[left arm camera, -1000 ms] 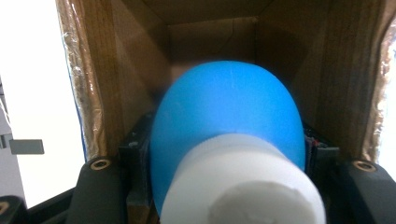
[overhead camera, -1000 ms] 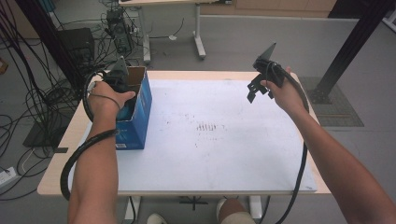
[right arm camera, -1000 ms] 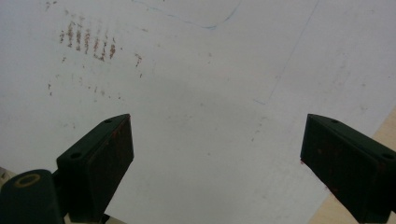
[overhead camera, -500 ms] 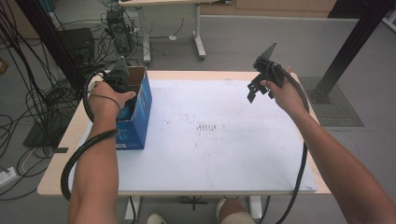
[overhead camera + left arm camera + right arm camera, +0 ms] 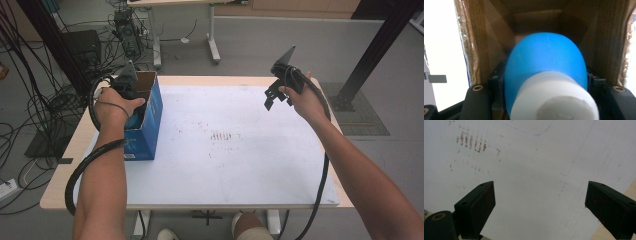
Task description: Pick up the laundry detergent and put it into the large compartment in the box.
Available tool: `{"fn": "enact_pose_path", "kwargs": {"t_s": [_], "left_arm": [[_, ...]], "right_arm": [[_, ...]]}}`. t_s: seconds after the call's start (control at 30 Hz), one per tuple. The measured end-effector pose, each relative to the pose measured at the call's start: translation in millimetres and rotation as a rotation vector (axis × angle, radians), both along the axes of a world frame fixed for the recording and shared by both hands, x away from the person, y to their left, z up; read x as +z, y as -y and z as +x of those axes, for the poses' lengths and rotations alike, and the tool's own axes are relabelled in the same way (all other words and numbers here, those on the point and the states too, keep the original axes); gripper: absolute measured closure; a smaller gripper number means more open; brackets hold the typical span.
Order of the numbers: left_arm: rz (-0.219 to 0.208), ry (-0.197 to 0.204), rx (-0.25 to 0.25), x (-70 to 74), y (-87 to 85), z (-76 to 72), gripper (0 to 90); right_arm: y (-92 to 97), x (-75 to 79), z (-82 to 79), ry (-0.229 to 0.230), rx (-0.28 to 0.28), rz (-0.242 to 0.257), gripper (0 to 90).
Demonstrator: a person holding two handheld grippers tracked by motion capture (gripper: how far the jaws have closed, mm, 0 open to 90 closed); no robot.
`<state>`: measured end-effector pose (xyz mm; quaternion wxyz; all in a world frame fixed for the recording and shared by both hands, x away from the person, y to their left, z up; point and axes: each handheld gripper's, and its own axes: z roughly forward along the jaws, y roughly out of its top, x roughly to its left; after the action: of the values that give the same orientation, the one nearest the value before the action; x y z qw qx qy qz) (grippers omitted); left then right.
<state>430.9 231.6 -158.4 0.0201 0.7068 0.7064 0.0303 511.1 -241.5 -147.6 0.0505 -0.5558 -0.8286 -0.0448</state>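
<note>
A blue bottle (image 5: 546, 57) with a white cap (image 5: 554, 100) sits between the jaws of my left gripper (image 5: 545, 81), which is shut on it. Bottle and jaws are inside an open cardboard box (image 5: 599, 45), brown within. From the high view this box (image 5: 149, 120) is blue outside and stands at the table's left side, with my left gripper (image 5: 126, 85) reaching down into it under the hand. My right gripper (image 5: 273, 97) hangs above the table's far right part, open, nothing between its jaws. In the right gripper view the gripper (image 5: 540, 202) looks down on bare white sheet.
A white sheet (image 5: 225, 165) covers the wooden table, with brown smudges (image 5: 222, 136) near its middle. Cables and equipment lie on the floor to the left, and a black post stands at the far right (image 5: 370, 55). Another table's legs stand behind.
</note>
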Motion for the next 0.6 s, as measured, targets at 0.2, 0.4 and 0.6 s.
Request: {"fn": "enact_pose_path", "kwargs": {"t_s": [0.2,0.4,0.6], "left_arm": [[-0.002,0.002,0.002,-0.1,-0.8,-0.8,37.3],[-0.003,0.004,0.002,-0.1,-0.8,-1.3,37.3],[-0.002,0.003,0.003,-0.1,-0.6,-1.3,37.3]], "right_arm": [[0.9,-1.0,0.1,-0.002,-0.003,0.001,9.3],[0.1,-1.3,-0.3,-0.002,-0.004,0.003,9.3],[0.4,-1.9,-0.4,-0.003,-0.005,0.006,9.3]]}}
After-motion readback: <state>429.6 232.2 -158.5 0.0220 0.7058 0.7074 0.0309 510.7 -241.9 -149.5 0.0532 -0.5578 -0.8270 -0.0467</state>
